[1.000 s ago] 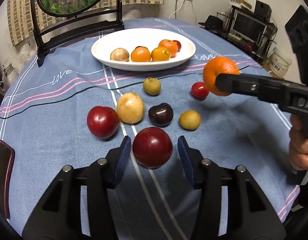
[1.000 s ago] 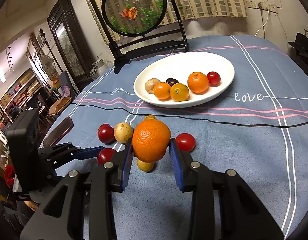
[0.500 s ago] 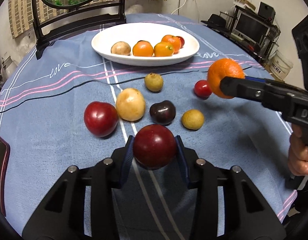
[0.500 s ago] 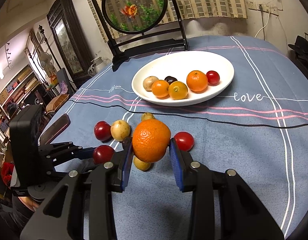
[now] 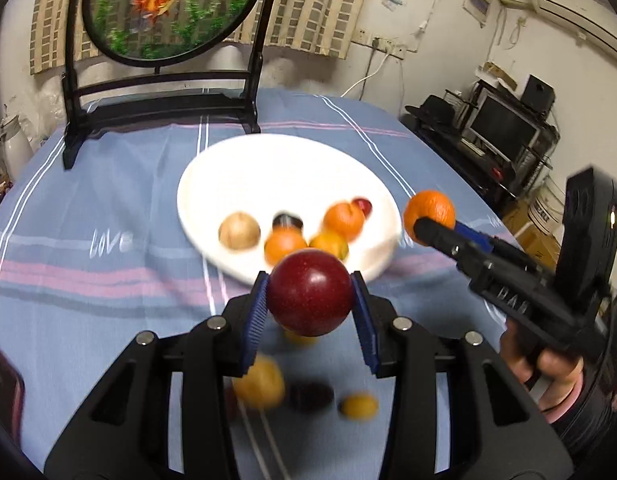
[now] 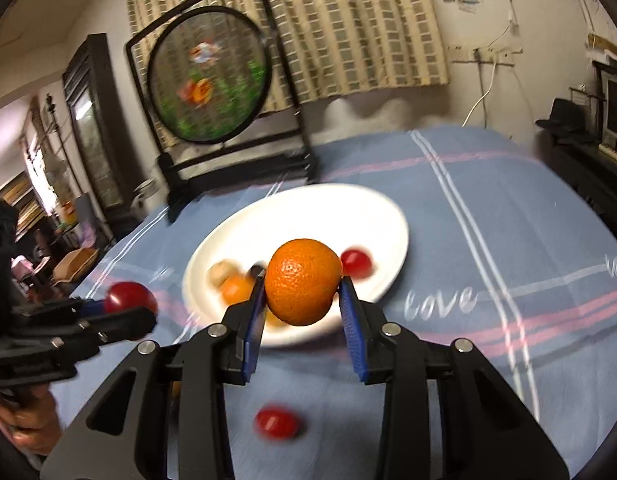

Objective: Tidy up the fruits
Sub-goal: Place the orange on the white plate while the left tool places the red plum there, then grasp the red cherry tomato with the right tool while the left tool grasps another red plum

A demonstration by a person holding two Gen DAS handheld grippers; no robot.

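**Fruits carried toward the white plate, one in each tool**

Fruits are in hand: the left tool (image 5: 310, 300) clamps a dark red plum (image 5: 309, 294) across its middle, and the right tool (image 6: 302, 294) clamps an orange (image 6: 303, 281) the same way, both raised just short of the white plate's (image 5: 276, 172) near rim. Both look firm, round and smooth, so they could roll on release; the plum likely bruises under hard squeezing. Several small fruits sit clustered in the plate's near half, crowding the drop spot. More loose fruits, blurred, lie on the blue-clothed surface (image 5: 88, 300) below. A goldfish screen (image 5: 168, 8) stands beyond the plate.
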